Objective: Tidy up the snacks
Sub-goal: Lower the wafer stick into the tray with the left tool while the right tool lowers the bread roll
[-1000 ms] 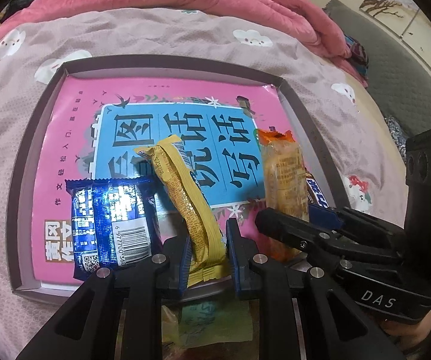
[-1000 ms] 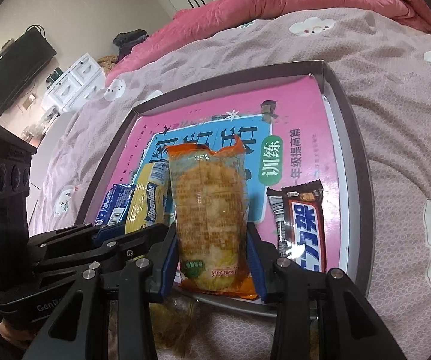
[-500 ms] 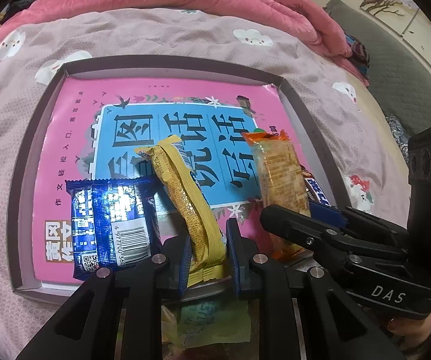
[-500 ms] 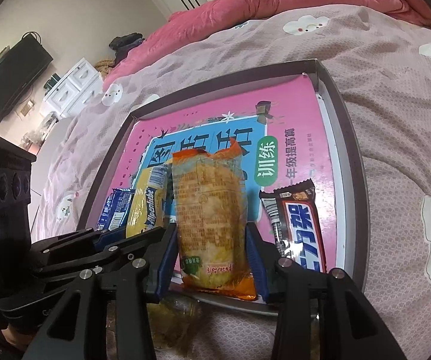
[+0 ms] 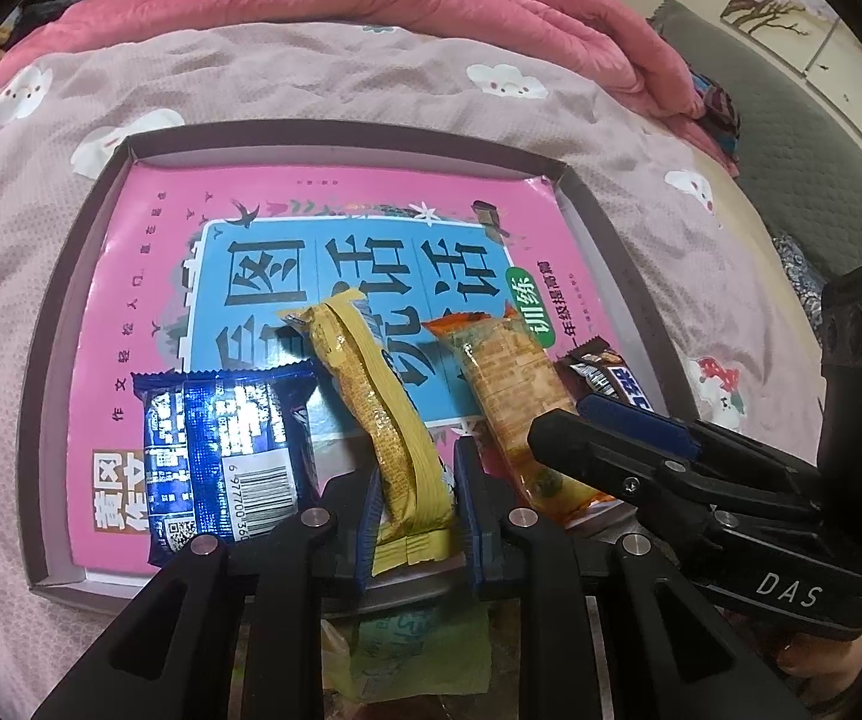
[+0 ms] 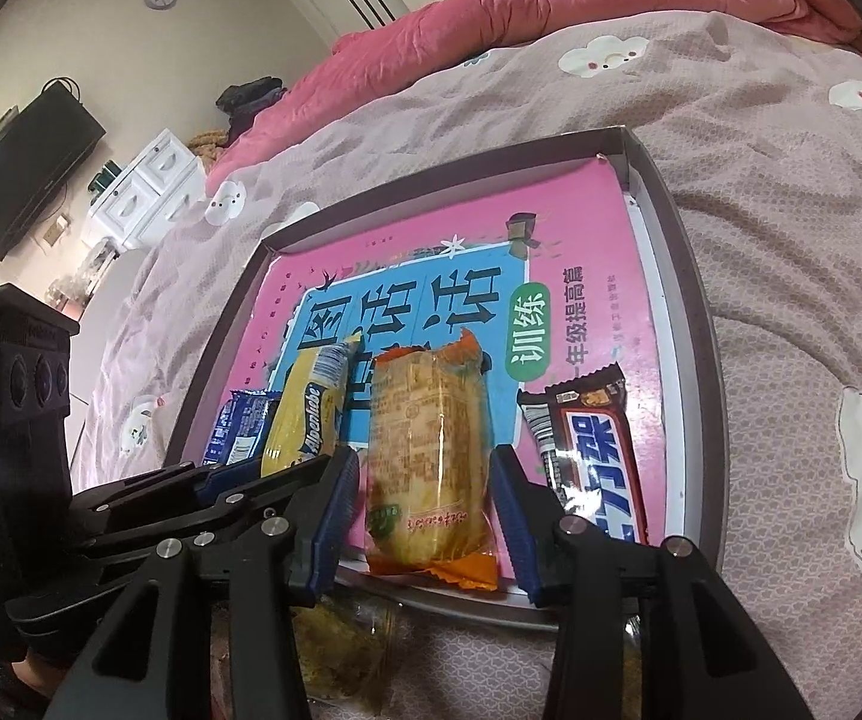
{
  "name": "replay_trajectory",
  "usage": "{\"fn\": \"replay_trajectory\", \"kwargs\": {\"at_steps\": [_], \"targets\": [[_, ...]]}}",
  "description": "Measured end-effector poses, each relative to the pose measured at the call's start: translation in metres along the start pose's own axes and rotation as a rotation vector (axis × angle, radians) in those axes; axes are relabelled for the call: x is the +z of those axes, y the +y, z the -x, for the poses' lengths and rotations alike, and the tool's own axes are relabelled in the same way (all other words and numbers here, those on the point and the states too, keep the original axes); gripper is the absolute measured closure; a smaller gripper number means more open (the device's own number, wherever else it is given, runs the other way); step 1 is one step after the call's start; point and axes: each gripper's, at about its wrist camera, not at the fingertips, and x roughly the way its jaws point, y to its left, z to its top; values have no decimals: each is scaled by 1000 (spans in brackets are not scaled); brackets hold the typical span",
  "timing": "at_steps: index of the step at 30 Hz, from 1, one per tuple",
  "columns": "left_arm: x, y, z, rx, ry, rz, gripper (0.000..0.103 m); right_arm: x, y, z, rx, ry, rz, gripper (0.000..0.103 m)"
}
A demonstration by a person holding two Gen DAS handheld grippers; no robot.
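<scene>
Four snacks lie in a row along the near edge of a shallow tray (image 5: pixel 80 228) on the bed (image 5: pixel 311 78), all resting on a pink book (image 5: pixel 149 276) that lines the tray's floor. Each wrapper's long axis runs near to far. From left: a blue packet (image 5: pixel 224 462), a yellow candy roll (image 5: pixel 380 420) leaning slightly left at its far end, an orange cracker pack (image 6: pixel 428 456), and a brown chocolate bar (image 6: pixel 593 456).

The left hand-held gripper (image 5: pixel 416 525) is pressed together on the near end of the yellow candy roll, pinching it. The right hand-held gripper (image 6: pixel 428 513) straddles the near end of the orange cracker pack (its blue pads (image 6: pixel 332 516) stand just off the wrapper on both sides), its jaws spread and not gripping.
</scene>
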Motion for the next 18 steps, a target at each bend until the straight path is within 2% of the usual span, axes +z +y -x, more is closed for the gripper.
{"fn": "replay_trajectory", "kwargs": {"at_steps": [13,15,18], "targets": [[0,-2,9,3,-14,-5,68,3,-3,9,-5,-29,-10,53],[1,-3,11,7,-18,-6,62,3,-2,11,-5,-36,-6,53],[1,-3,15,6,-27,-7,62,4,-1,15,-16,-52,4,53]]}}
